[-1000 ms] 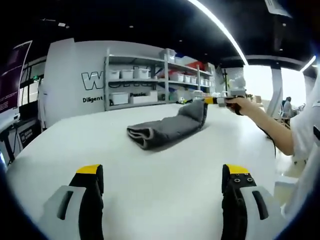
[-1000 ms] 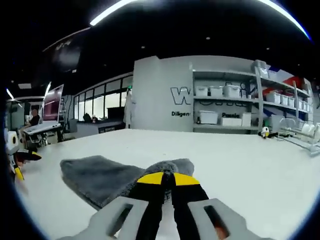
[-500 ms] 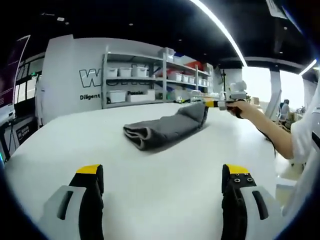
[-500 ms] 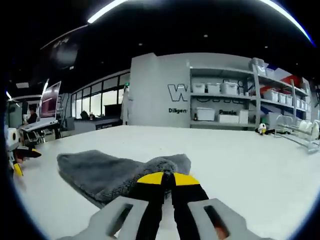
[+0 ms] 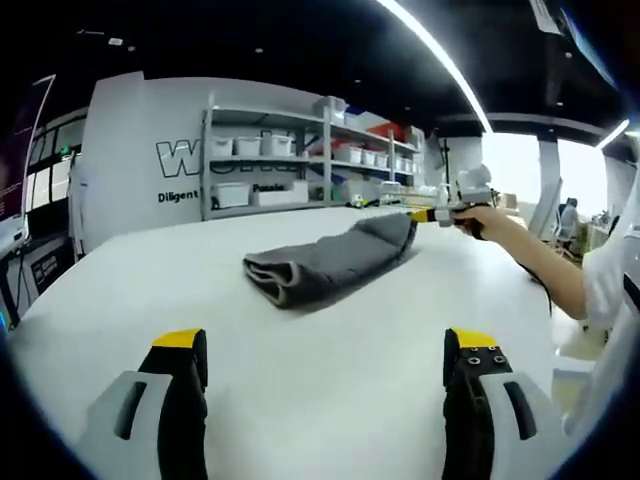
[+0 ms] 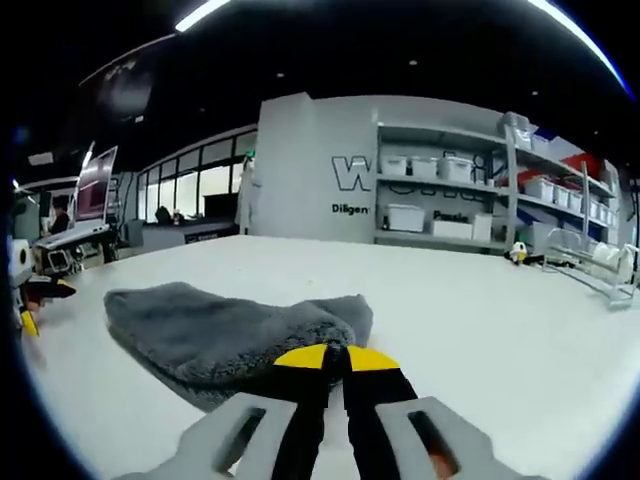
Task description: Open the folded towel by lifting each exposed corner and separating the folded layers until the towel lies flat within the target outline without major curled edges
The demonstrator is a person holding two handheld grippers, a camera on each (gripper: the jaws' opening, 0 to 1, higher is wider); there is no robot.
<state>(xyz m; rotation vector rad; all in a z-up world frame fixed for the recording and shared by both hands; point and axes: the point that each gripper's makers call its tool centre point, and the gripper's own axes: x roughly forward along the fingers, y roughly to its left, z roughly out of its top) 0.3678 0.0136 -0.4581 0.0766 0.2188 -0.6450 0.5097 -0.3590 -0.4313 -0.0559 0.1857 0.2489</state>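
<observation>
A folded grey towel (image 5: pixel 325 260) lies on the white table (image 5: pixel 300 370) in the left gripper view, its rolled fold facing me. My left gripper (image 5: pixel 322 345) stands open over bare table, well short of the towel. The right gripper (image 5: pixel 425 215), held by a hand, pinches the towel's far right corner and holds it slightly raised. In the right gripper view the towel (image 6: pixel 220 330) spreads left of my right gripper (image 6: pixel 336 357), whose yellow-tipped jaws are shut on the towel's near corner.
Metal shelves (image 5: pixel 290 160) with white bins stand beyond the table against a grey wall. A person's arm in a white sleeve (image 5: pixel 600 290) reaches in from the right. A wire rack (image 6: pixel 600 270) sits at the table's far right.
The right gripper has kept its hold on the corner and drawn it slightly up and back. The left view has shifted a little; the left gripper stays open.
</observation>
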